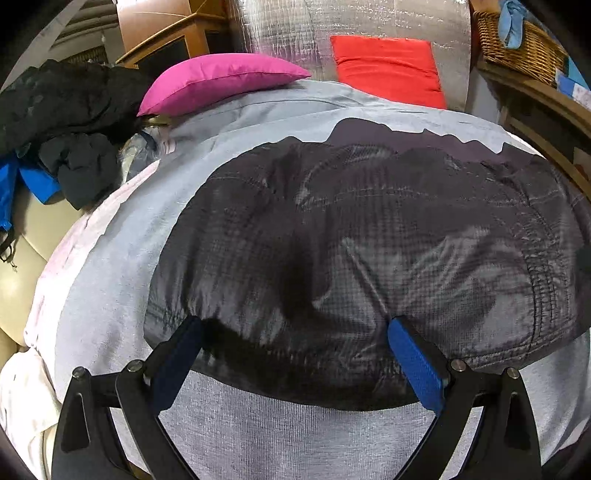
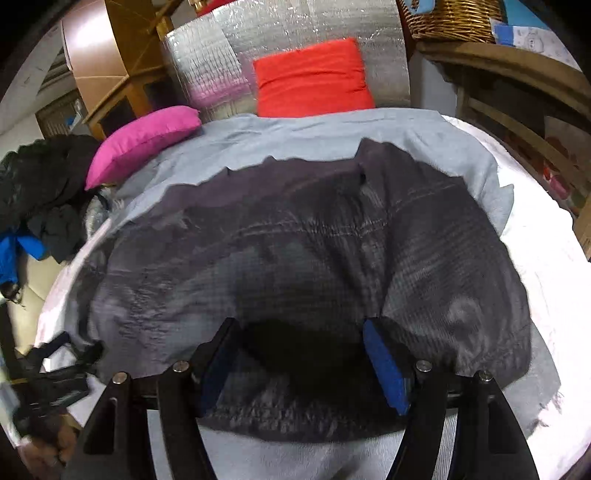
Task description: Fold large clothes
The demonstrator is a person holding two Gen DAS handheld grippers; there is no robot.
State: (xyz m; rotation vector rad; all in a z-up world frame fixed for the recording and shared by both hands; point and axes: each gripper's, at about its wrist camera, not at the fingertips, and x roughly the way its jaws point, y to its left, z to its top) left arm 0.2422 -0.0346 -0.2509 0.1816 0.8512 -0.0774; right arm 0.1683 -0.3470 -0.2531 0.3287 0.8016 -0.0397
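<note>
A dark grey checked jacket (image 1: 369, 240) lies spread on a light grey sheet (image 1: 110, 295) over the bed; it also shows in the right wrist view (image 2: 295, 251). My left gripper (image 1: 295, 328) is open, its blue-padded fingers (image 1: 413, 362) wide apart over the jacket's near hem. My right gripper (image 2: 299, 332) is open too, its fingers (image 2: 384, 369) straddling the near hem further right. The left gripper (image 2: 55, 365) shows at the lower left of the right wrist view. Nothing is gripped.
A pink pillow (image 1: 218, 81) and a red pillow (image 1: 388, 70) lie at the bed's far end against silver foil (image 1: 280, 33). A pile of dark and blue clothes (image 1: 62, 147) sits at the left. Wicker basket (image 1: 524, 44) on shelving at the right.
</note>
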